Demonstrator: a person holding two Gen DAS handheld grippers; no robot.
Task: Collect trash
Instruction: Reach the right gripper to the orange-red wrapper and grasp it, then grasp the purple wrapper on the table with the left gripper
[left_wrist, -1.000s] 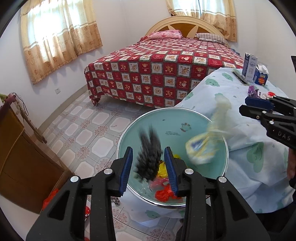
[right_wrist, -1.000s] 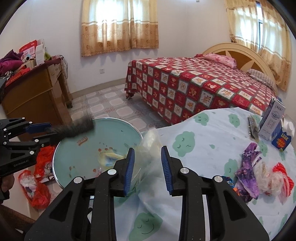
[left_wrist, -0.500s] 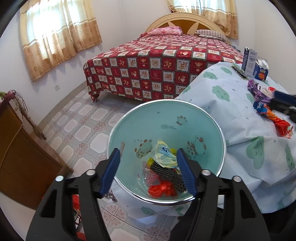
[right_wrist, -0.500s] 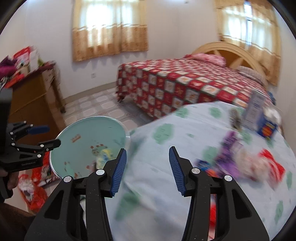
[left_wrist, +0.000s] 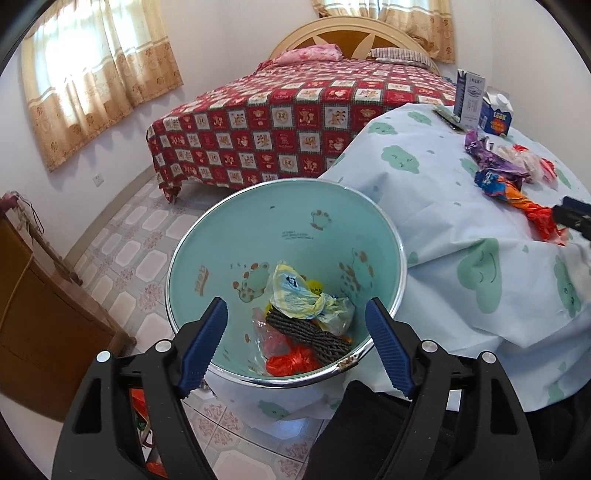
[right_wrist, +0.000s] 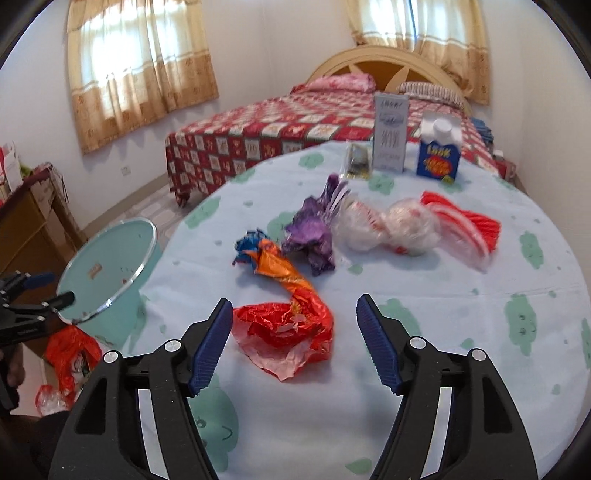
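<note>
A teal bin (left_wrist: 221, 254) stands on the floor beside the round table. It holds a yellow plastic bag (left_wrist: 299, 291), a black rope bundle (left_wrist: 310, 332) and red scraps. My left gripper (left_wrist: 295, 347) is open and empty above the bin's near rim. My right gripper (right_wrist: 293, 341) is open over the table, its fingers either side of a red-orange foil wrapper (right_wrist: 291, 314). Behind that wrapper lie a purple wrapper (right_wrist: 314, 232) and a clear plastic bag with red stripes (right_wrist: 406, 225). The bin also shows in the right wrist view (right_wrist: 110, 258).
The table has a pale blue cloth with green clouds (right_wrist: 443, 369). A white carton (right_wrist: 389, 133), a blue carton (right_wrist: 439, 151) and a small packet (right_wrist: 356, 162) stand at its far edge. A bed (left_wrist: 295, 122) lies beyond. A wooden desk (left_wrist: 33, 332) stands left.
The black rope and the yellow bag dropped into the bin, and both grippers opened. My right gripper swung right from the bin to the red-orange wrapper on the table.
</note>
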